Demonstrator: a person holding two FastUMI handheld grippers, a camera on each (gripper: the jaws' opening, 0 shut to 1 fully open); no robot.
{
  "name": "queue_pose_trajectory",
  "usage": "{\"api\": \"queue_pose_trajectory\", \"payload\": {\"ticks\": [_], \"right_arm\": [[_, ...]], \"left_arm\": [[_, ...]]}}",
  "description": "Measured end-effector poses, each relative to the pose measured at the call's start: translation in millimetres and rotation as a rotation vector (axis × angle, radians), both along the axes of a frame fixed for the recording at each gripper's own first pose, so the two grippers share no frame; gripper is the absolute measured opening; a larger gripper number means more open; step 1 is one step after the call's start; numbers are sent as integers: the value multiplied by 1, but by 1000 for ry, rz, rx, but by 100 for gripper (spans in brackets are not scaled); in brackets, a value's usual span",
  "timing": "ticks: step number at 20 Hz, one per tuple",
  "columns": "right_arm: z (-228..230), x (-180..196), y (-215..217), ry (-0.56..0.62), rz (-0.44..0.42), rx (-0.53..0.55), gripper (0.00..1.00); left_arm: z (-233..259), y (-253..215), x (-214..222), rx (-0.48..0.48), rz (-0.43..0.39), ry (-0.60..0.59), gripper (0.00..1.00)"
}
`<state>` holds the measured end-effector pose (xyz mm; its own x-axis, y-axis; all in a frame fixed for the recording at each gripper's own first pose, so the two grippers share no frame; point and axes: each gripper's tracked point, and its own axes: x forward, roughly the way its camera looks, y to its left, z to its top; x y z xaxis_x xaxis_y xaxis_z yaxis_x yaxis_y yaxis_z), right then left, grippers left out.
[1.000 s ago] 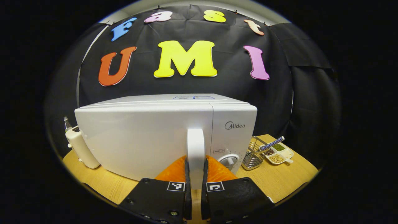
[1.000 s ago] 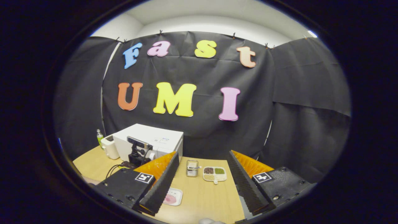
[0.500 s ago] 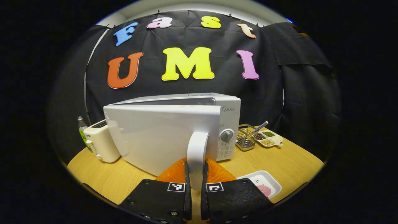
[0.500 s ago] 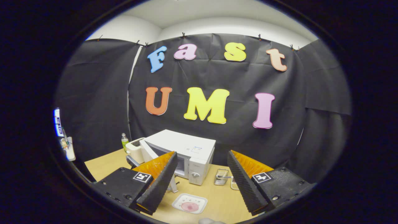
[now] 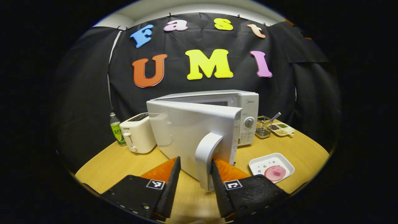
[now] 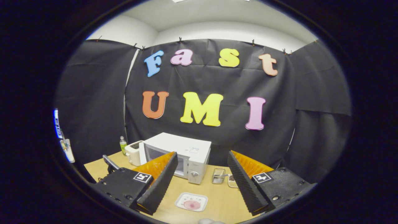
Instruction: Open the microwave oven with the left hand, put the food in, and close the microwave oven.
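1. In the left gripper view, the left gripper (image 5: 192, 182) was spread open around the white door handle (image 5: 207, 161) of the microwave oven (image 5: 217, 121); its right finger sat against the handle and its left finger stood apart from it.
2. The microwave door (image 5: 189, 130) stood swung partly open.
3. To the right of the gripper, the food, a pink slice on a white tray (image 5: 271, 164), lay near on the wooden table (image 5: 118, 161).
4. A green bottle (image 5: 115, 129) and a toaster (image 5: 137, 137) stood at the far left; a wire basket (image 5: 263, 127) and a divided dish (image 5: 282, 128) stood at the far right.
5. In the right gripper view, the right gripper (image 6: 201, 180) hung open and empty above the tray.
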<state>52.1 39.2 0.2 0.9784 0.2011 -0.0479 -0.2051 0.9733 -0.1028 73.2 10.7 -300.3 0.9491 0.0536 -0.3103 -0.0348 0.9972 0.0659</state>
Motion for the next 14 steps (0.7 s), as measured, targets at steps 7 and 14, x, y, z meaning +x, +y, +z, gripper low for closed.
{"api": "queue_pose_trajectory", "payload": {"ticks": [7, 14], "right_arm": [[-30, -11, -12, 45, -79, 3, 96], [-99, -15, -9, 160, -107, -2, 96]], "left_arm": [[21, 29, -27, 33, -31, -50, 95], [20, 118, -68, 75, 75, -23, 95]]}}
